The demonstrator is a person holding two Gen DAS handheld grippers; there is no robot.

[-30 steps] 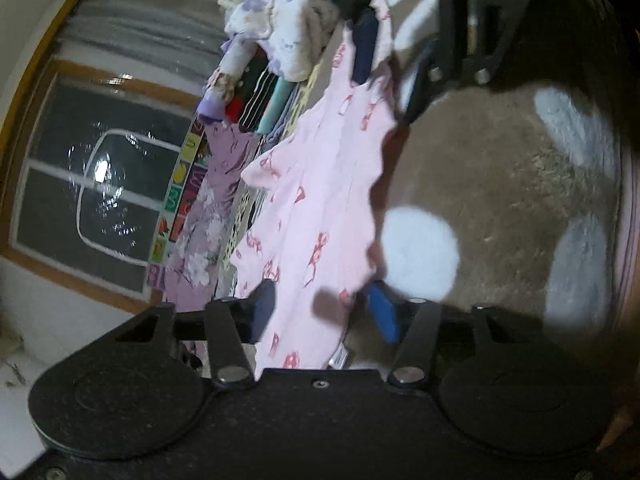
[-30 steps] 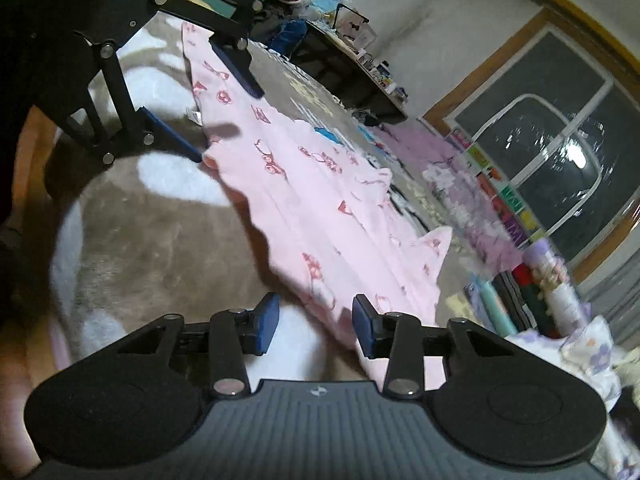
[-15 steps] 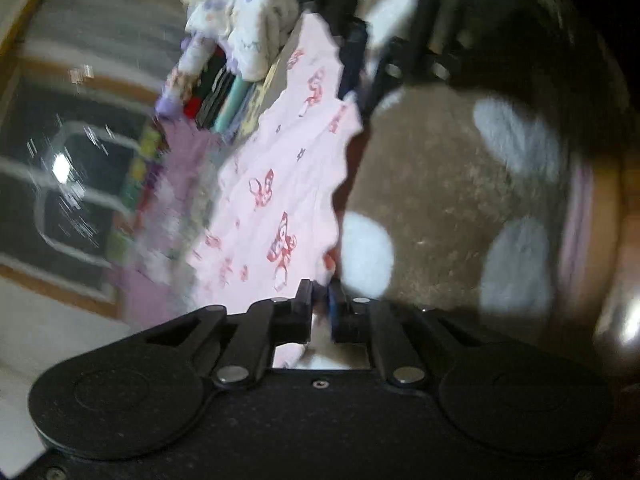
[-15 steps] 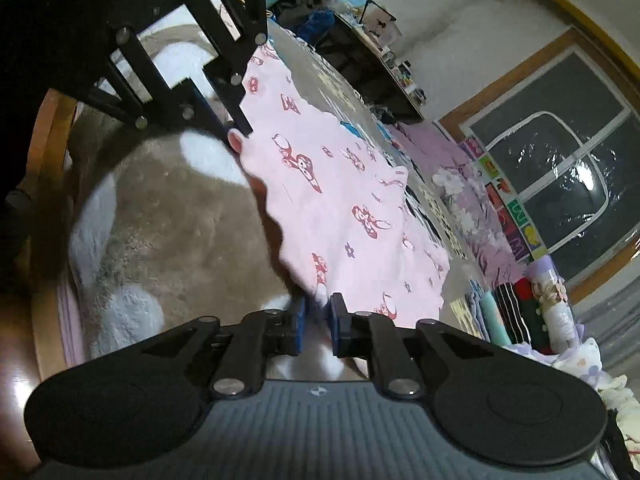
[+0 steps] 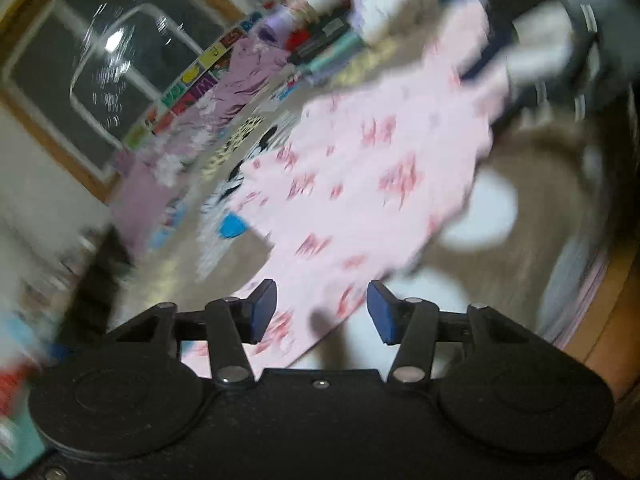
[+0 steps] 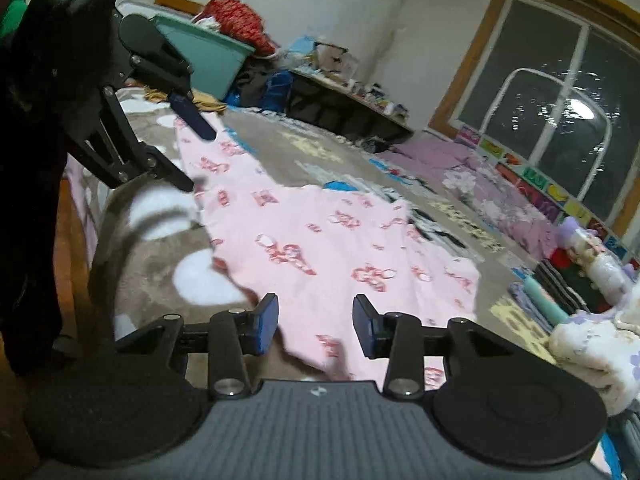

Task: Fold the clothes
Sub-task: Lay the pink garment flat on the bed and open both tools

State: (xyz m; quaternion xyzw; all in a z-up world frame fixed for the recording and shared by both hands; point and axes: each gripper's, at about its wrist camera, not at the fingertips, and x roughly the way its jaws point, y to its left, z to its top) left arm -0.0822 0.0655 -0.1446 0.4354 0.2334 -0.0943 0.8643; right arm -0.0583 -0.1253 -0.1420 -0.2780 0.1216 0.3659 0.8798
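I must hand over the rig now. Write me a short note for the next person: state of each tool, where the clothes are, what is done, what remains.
Left tool: jaws opening, nothing pinched; the pink garment lies under it.
Right tool: jaws opening, nothing pinched; it hangs over the near edge of the same garment.
Clothes: the pink garment lies spread on the brown blanket. Folded pieces sit stacked at the far right. A purple garment lies by the window.
Done: some pieces are already stacked.
Left: whether the pink garment has a first fold is unclear; finish folding it, then probably the purple one.
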